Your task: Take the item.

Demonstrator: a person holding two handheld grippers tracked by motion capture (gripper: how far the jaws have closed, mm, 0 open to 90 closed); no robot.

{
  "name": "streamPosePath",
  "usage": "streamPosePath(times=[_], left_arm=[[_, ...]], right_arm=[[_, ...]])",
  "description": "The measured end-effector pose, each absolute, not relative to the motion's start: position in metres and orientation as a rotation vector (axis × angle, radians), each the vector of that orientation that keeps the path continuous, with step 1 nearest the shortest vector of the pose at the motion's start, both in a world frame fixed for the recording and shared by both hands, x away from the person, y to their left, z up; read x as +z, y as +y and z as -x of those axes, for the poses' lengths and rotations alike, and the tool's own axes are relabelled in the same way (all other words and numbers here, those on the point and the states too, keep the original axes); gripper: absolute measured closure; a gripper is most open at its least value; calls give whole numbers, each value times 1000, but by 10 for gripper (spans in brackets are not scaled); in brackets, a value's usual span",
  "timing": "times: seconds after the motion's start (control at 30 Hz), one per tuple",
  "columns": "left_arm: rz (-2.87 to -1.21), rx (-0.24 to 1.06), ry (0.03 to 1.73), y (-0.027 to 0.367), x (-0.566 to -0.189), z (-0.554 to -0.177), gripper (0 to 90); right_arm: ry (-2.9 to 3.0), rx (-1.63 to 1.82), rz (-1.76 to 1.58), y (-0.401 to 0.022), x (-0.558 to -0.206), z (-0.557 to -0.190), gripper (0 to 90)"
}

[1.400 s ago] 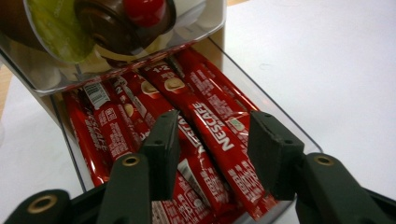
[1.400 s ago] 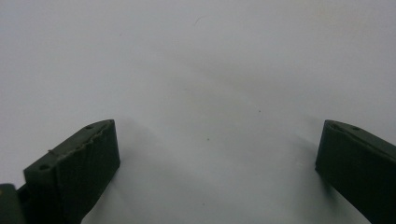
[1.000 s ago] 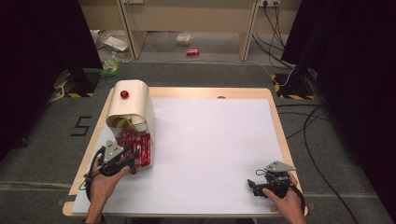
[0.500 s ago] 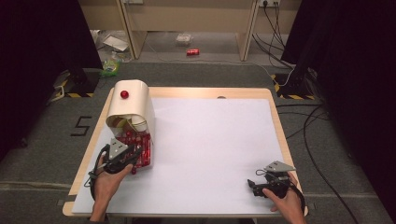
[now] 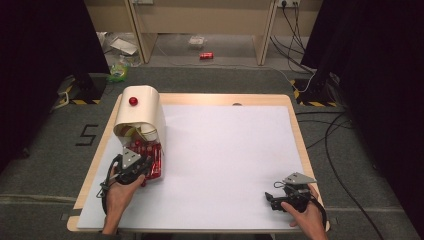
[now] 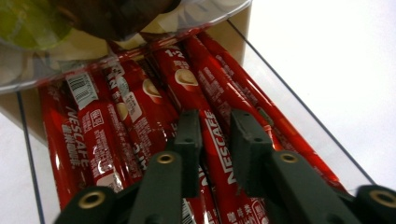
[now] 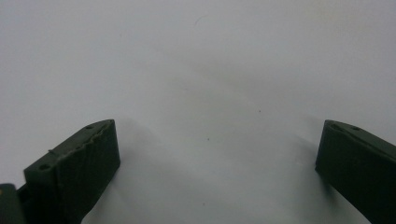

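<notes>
The room floor (image 5: 210, 80) is grey carpet, dark curtains at both sides, pale cabinets along the far wall with cables, litter and one red can (image 5: 206, 56) lying before them. On it stands one wooden table (image 5: 295, 125) under a white sheet (image 5: 225, 155) that covers nearly all its top. At the table's left sits one cream dispenser (image 5: 142, 112) with a curved hood and a single red knob (image 5: 133, 101) on top; its clear tray (image 6: 299, 126) opens toward the near side and holds red Nescafé stick packets (image 6: 140, 107), at least five side by side in the left gripper view, glossy, with white lettering and a coffee-cup picture.

Two grippers, one per hand. The left gripper (image 6: 215, 140) reaches into the tray, its jaws narrowly apart on either side of one stick packet (image 6: 219, 149); whether they squeeze it I cannot tell. The right gripper (image 7: 217, 158) rests at the near right of the sheet, jaws spread wide over bare white.
</notes>
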State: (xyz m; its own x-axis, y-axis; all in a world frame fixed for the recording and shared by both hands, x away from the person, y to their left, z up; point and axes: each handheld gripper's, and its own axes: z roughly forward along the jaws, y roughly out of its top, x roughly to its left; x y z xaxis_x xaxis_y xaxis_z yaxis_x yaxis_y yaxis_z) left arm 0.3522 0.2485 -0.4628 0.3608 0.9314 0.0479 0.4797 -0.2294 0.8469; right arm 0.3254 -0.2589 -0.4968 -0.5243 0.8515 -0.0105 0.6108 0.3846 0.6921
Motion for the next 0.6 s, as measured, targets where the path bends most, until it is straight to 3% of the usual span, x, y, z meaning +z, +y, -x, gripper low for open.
streamPosePath(times=[0.2, 0.6], left_arm=[[-1819, 738, 1225, 253, -460, -350, 826], [-1883, 727, 1187, 261, -452, -345, 853]], right_arm=[[2284, 912, -1269, -259, -497, -325, 2], [2284, 911, -1269, -259, -497, -325, 2]])
